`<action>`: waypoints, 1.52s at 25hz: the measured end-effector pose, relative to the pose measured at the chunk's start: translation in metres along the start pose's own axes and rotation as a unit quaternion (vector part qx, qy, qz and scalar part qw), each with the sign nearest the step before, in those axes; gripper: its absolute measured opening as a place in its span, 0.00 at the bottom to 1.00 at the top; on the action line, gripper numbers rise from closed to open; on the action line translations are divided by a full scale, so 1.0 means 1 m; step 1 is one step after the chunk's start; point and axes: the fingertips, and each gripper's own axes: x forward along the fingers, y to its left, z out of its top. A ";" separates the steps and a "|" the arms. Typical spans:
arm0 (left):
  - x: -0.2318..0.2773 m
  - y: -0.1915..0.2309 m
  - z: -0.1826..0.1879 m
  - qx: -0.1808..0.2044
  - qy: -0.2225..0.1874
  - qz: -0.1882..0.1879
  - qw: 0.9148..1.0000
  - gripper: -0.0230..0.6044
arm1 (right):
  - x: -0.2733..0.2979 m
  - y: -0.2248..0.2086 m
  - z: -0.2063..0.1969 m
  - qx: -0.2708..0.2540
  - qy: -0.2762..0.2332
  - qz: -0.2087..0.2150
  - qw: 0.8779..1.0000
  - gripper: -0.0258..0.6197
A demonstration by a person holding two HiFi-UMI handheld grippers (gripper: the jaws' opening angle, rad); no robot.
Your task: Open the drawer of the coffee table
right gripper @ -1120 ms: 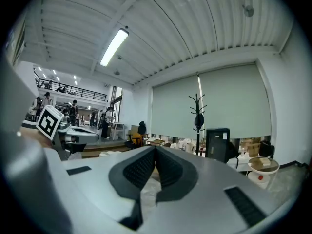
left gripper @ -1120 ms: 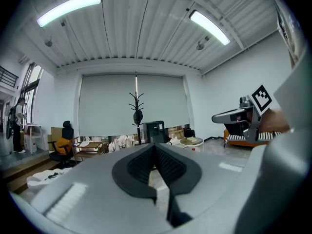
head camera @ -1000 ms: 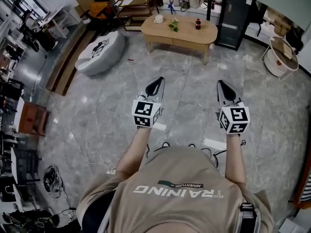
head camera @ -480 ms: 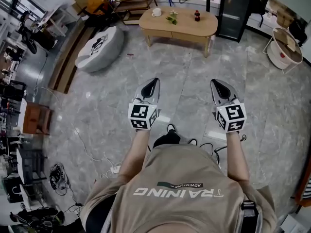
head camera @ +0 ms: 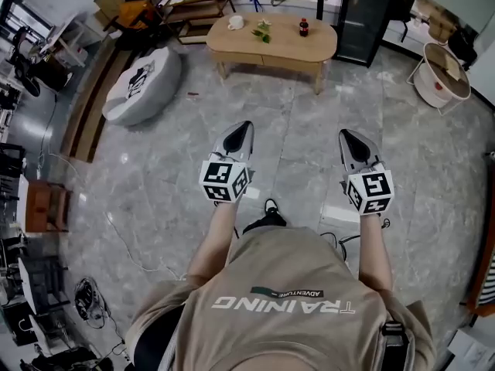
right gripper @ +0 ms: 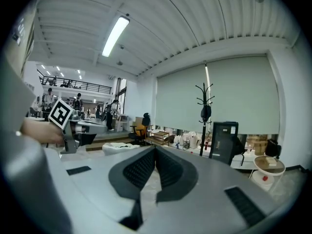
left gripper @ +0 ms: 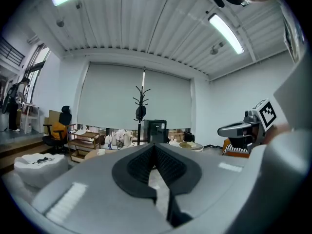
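coffee table (head camera: 278,46) distant, front details indistinct

The counter (head camera: 232,43) is pale wood, with a white cup (head camera: 236,22) and a dark, red-topped bottle (head camera: 303,27) on it. The floor (head camera: 155,184) is grey marble with pale veins. The left tool (head camera: 245,127) and right tool (head camera: 345,135) are silver-grey, each with a cube (head camera: 224,181) of black-and-white squares. The shirt (head camera: 286,277) is tan with white lettering.
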 end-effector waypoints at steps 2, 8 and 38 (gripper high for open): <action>0.010 0.020 0.007 -0.004 -0.009 -0.003 1.000 0.05 | 0.016 -0.003 0.009 0.000 -0.002 -0.013 1.000 0.05; 0.041 0.075 0.020 -0.009 -0.025 -0.013 1.000 0.05 | 0.067 -0.005 0.026 -0.018 0.007 -0.034 0.999 0.05; 0.221 0.088 0.028 0.059 0.034 0.000 0.998 0.05 | 0.208 -0.154 -0.004 -0.005 0.015 0.045 0.999 0.05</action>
